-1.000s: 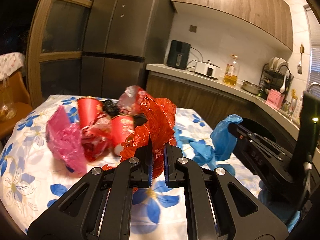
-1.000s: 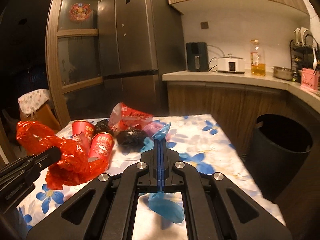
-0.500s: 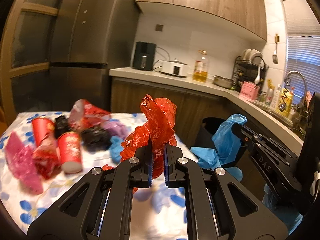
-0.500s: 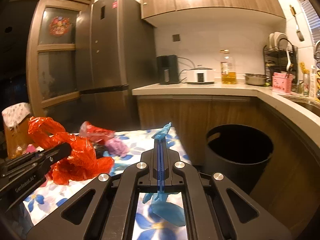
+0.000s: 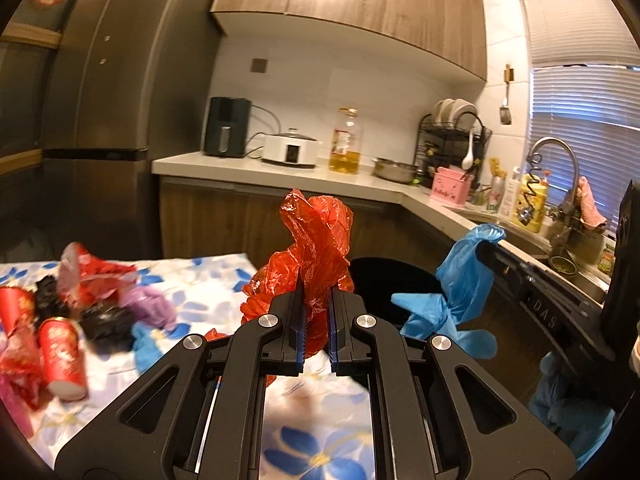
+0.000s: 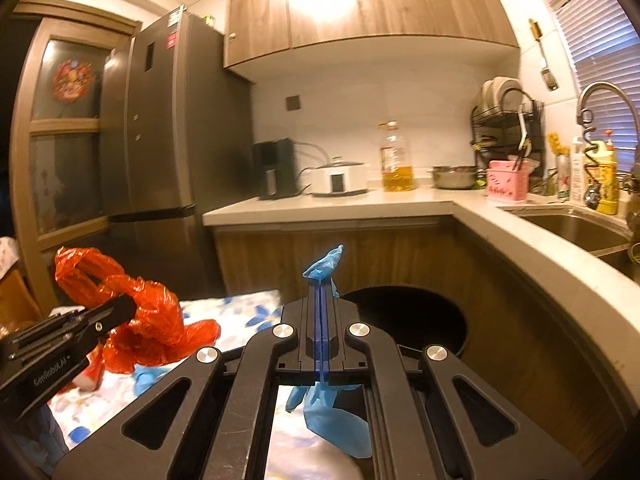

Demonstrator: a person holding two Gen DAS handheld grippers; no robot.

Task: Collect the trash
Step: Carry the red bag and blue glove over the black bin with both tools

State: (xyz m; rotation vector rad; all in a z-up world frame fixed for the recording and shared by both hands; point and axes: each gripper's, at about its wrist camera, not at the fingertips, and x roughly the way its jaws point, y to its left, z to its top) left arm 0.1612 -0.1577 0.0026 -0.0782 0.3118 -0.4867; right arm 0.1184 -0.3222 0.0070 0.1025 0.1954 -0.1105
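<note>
Left gripper [image 5: 316,320]: jaws clamped on a red bag [image 5: 316,240], thin crinkled film, bunched upright above the fingertips, a tail hanging below. Carried over the table edge.

Right gripper [image 6: 322,320]: jaws pressed flat on a blue glove [image 6: 324,412], soft and limp, a peak poking out above, fingers dangling beneath.

Table [image 5: 208,276]: floral cloth, white with blue flowers. To the left lie red cups [image 5: 62,352], a black wad [image 5: 104,322], a purple scrap [image 5: 148,306], all crumpled.

Bin [image 6: 416,320]: black, round, mouth open upward, on the floor just past the table's far corner, against the wood cabinets. It lies straight ahead of and below both grippers; the right gripper looks the nearer, the left approaching from the table side.

Counter [image 6: 400,200]: pale, curved; cooker [image 6: 338,178], oil bottle [image 6: 396,160], dish rack [image 6: 508,120].
</note>
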